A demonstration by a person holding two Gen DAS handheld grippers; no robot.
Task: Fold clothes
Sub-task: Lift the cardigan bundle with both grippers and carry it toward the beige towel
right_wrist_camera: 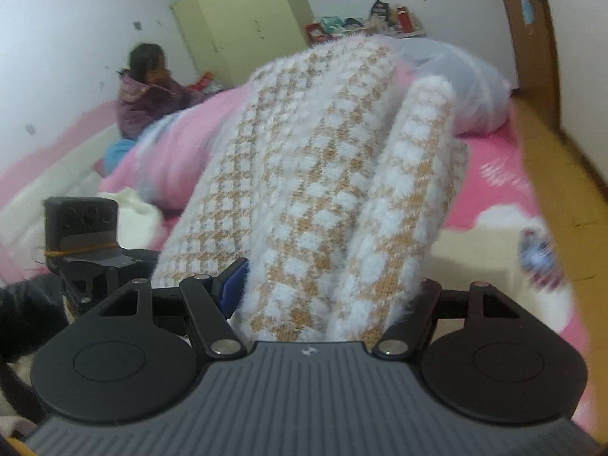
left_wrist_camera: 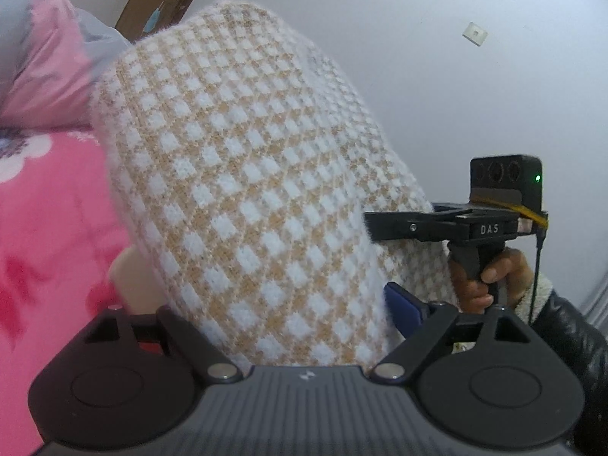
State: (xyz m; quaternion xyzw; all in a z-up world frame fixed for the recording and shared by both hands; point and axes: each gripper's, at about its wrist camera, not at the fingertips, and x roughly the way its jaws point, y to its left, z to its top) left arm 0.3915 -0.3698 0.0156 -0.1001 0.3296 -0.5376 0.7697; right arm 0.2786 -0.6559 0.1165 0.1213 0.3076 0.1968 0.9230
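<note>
- Left gripper (left_wrist_camera: 273,315): sitting at 6 o'clock of the left wrist view, jaws clamping the lower edge of the checked sweater (left_wrist_camera: 250,174), cloth filling the gap between them.
- Right gripper (right_wrist_camera: 326,296): sitting at 6 o'clock of the right wrist view, jaws clamping a bunched double fold of the same sweater.
- Checked sweater, tan and white, fuzzy: hanging lifted between both grippers, rising toward 12 o'clock and blocking each view's centre.
- Right hand (left_wrist_camera: 490,277): gripping the other tool's handle at 4 o'clock, left wrist view.
- Pink bedspread (left_wrist_camera: 49,235): lying beneath, at 9 o'clock.
- Child (right_wrist_camera: 146,91): sitting on the bed at 10 o'clock, right wrist view.
- Green cabinet (right_wrist_camera: 243,19): standing behind, at 11 o'clock.
</note>
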